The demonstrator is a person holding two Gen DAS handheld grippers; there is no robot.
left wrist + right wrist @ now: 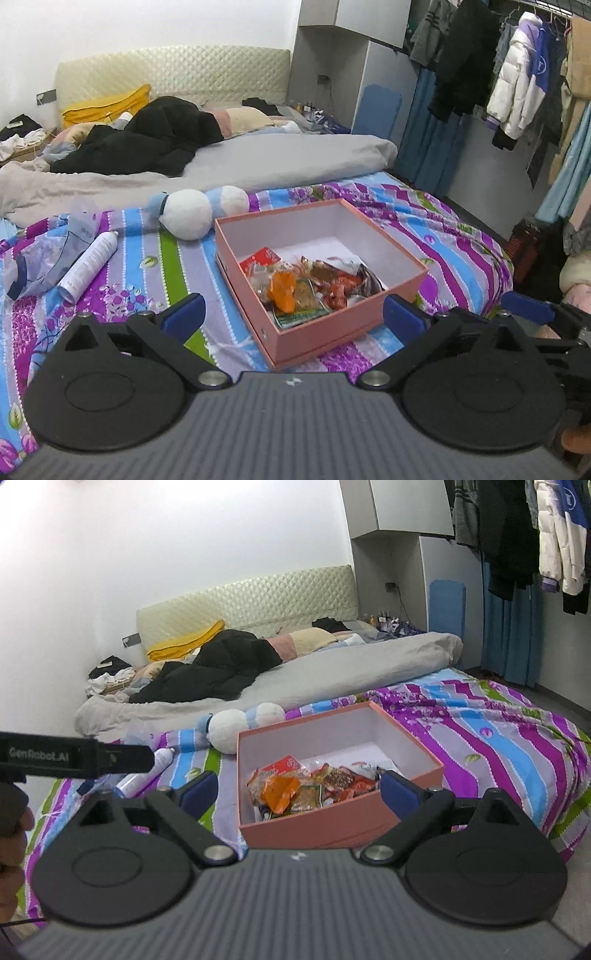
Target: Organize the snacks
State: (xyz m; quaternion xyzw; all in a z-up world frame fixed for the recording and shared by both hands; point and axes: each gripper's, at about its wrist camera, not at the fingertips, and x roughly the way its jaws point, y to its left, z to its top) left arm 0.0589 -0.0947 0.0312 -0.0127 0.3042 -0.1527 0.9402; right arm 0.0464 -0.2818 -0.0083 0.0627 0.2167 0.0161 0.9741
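Your left gripper (293,317) and right gripper (299,794) both hang spread and empty, lower centre, before the pink box (332,332) of snack packets (306,284).

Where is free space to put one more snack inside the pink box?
The far half of the pink box, along its back wall, shows bare white floor. The snack packets crowd the near corner. Outside, the striped sheet right of the box is open.
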